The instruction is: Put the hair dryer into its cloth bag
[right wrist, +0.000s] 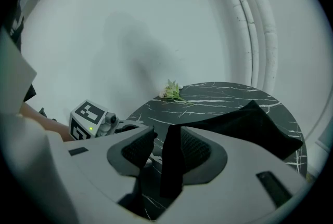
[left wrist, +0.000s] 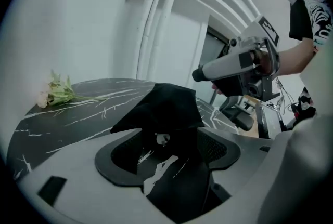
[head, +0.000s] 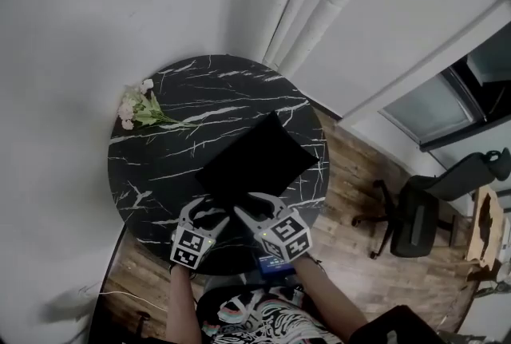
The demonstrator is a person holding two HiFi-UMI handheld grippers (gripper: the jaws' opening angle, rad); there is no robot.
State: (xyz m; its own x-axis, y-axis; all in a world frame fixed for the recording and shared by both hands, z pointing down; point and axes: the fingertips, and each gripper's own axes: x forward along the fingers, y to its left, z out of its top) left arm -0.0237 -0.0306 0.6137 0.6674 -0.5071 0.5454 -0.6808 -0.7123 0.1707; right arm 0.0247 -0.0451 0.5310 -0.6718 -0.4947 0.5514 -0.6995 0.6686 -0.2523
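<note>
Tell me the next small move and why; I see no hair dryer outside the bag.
Probably draw the right hand-held gripper back, so the fold of cloth bag between its open jaws slips free. No hair dryer shows on the table, and the left hand-held gripper is open too, so it may already be inside.

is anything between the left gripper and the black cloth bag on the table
Nothing visible. The cloth bag lies right at the left gripper, its cloth reaching between the open jaws. The flowers lie apart, well off to the side.
</note>
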